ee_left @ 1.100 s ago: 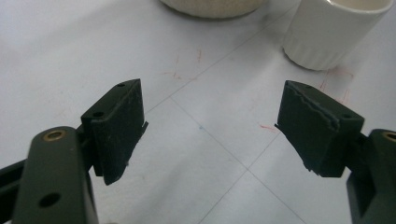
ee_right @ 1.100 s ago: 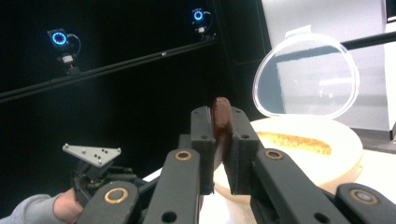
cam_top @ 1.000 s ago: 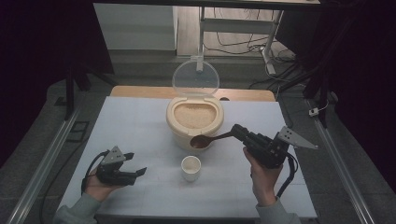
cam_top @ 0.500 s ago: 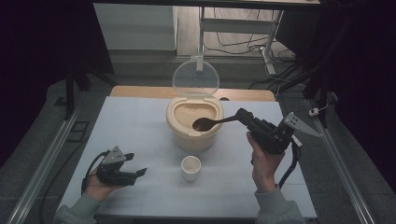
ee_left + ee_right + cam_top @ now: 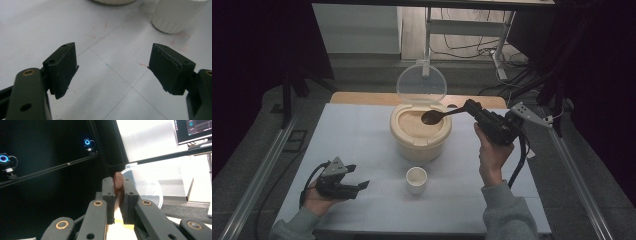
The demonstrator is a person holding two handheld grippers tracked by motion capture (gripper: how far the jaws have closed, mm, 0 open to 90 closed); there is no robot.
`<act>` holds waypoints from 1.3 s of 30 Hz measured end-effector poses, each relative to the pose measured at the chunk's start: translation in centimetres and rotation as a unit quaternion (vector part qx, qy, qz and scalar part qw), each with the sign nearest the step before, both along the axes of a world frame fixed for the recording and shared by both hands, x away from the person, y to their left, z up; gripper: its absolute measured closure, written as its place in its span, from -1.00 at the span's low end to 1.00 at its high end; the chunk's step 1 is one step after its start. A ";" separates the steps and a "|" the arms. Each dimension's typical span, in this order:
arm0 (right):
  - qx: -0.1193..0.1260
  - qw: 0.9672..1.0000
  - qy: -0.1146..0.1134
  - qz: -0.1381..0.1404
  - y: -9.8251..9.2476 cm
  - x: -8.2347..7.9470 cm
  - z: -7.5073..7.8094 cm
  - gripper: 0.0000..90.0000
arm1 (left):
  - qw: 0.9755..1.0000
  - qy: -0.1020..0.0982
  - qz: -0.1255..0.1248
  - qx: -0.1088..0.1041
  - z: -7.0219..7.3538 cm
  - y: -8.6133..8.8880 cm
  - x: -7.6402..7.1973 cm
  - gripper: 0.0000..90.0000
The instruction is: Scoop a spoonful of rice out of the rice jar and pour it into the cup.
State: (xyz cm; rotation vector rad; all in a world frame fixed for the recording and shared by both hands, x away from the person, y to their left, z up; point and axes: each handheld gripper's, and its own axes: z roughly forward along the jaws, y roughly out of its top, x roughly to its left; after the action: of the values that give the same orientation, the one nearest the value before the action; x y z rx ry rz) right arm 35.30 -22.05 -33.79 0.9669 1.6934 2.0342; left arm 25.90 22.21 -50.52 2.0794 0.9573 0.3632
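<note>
A: High view first: the right gripper (image 5: 472, 108) is clamped on the handle of a dark brown spoon (image 5: 432, 117), whose bowl hangs over the open rice container (image 5: 419, 131), right of its centre.

B: And the other hand?

A: The left gripper (image 5: 354, 179) rests low at the near left of the table (image 5: 357, 130), jaws apart with nothing between them. In the left gripper view its pads (image 5: 63, 67) look rubbery and chipped at the edges.

B: How would the spoon handle?

A: Stiff and light, I'd judge, with a smooth oval bowl. Pinched at the far end of a thin handle, it could twist if loaded, so a firm squeeze is sensible. In the right gripper view the spoon (image 5: 118, 181) stands edge-on between the closed jaws.

B: The rest?

A: The container is round, cream plastic, filled with pale grains, with a clear round lid (image 5: 421, 82) standing upright behind it. A small white ribbed cup (image 5: 416, 179) sits near it, likely ceramic, so breakable.
</note>
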 end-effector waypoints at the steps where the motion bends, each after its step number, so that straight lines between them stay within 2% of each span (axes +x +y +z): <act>1: -0.003 1.000 0.001 -0.002 0.1 0.2 0.0 0.85 | 1.000 0.000 0.000 0.000 0.0 0.0 0.0 -0.50; 6: -0.035 0.999 0.008 -0.016 1.0 1.4 -0.2 0.84 | 1.000 0.001 -0.002 0.002 0.0 -0.1 0.0 -0.50; 11: -0.051 0.998 0.022 -0.029 1.4 2.2 -0.8 0.84 | 1.000 0.002 -0.006 0.005 -0.1 -0.2 0.0 -0.50; 18: -0.083 0.995 0.022 -0.049 2.1 3.0 -1.3 0.84 | 1.000 0.006 -0.009 0.006 -0.2 -0.3 0.0 -0.50; 25: -0.126 0.989 0.015 -0.082 2.5 3.5 -1.5 0.84 | 1.000 0.009 -0.011 0.006 -0.3 -0.3 0.1 -0.50; 27: -0.149 0.984 0.010 -0.092 2.8 3.6 -1.5 0.84 | 1.000 0.009 -0.012 0.007 -0.3 -0.4 0.1 -0.50; 29: -0.181 0.979 0.003 -0.098 3.4 3.7 -1.7 0.84 | 1.000 0.009 -0.011 0.007 -0.3 -0.4 0.1 -0.50; 31: -0.193 0.977 0.010 -0.095 3.8 3.8 -2.0 0.84 | 1.000 0.009 -0.011 0.007 -0.3 -0.4 0.1 -0.50; 34: -0.190 0.978 0.035 -0.083 4.2 4.3 -2.6 0.84 | 1.000 0.009 -0.012 0.008 -0.3 -0.4 0.1 -0.50; 39: -0.147 0.982 0.094 -0.070 4.0 5.1 -3.8 0.84 | 1.000 0.009 -0.013 0.008 -0.3 -0.4 0.0 -0.50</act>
State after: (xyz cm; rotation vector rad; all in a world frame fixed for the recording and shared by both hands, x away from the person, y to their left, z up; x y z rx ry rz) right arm 40.42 -18.09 -37.57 1.1662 1.8942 1.5906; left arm 25.95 21.80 -50.86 2.1111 0.9401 0.3421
